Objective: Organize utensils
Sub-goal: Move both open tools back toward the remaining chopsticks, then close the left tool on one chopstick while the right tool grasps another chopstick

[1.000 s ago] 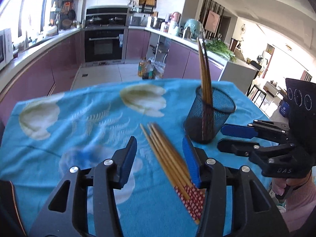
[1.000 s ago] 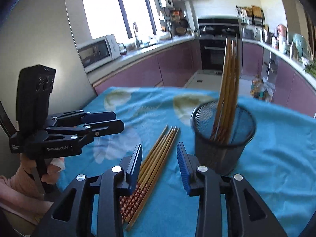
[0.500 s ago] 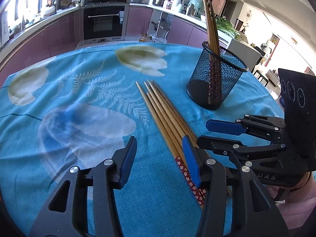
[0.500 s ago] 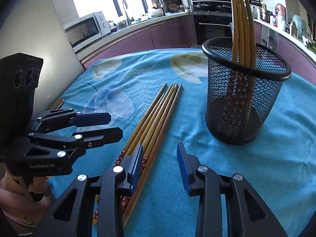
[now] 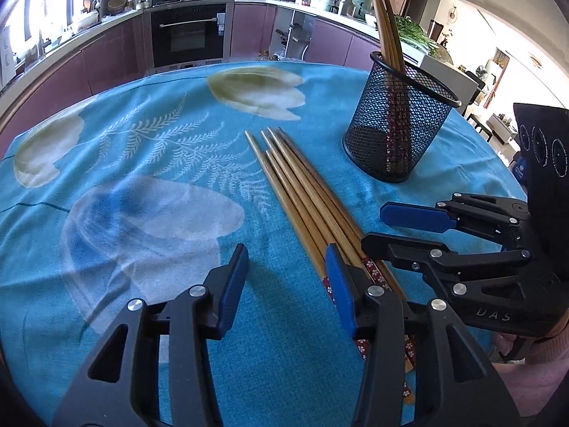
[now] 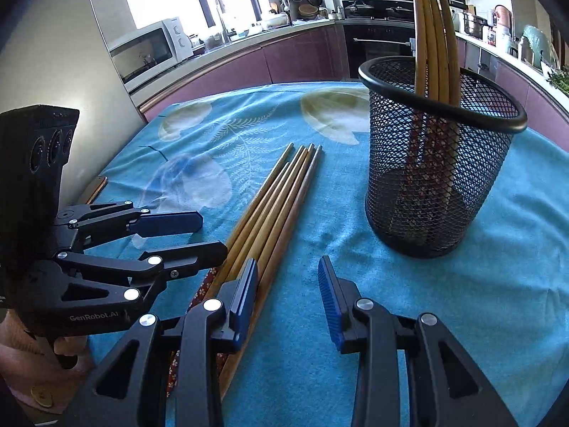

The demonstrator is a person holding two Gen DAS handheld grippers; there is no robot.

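Note:
Several wooden chopsticks (image 5: 302, 192) (image 6: 274, 195) lie side by side on the blue tablecloth, their red patterned ends nearest me. A black mesh holder (image 5: 398, 124) (image 6: 437, 160) stands upright to their right, with a few chopsticks (image 5: 386, 28) (image 6: 434, 35) in it. My left gripper (image 5: 286, 259) (image 6: 213, 235) hovers low over the cloth. Its jaws are closing with nothing between them, and its right finger is over the patterned ends. My right gripper (image 6: 287, 267) (image 5: 377, 227) is open and holds nothing. Its left finger is above the same ends.
The blue flowered tablecloth (image 5: 142, 178) covers a round table whose near edge is just below the grippers. A person's hands in pink sleeves (image 6: 21, 363) hold the handles. Kitchen counters and an oven (image 5: 188, 35) stand beyond the table.
Both grippers have sunk toward the table and tipped down over the patterned ends of the lying chopsticks. The left jaws have narrowed slightly.

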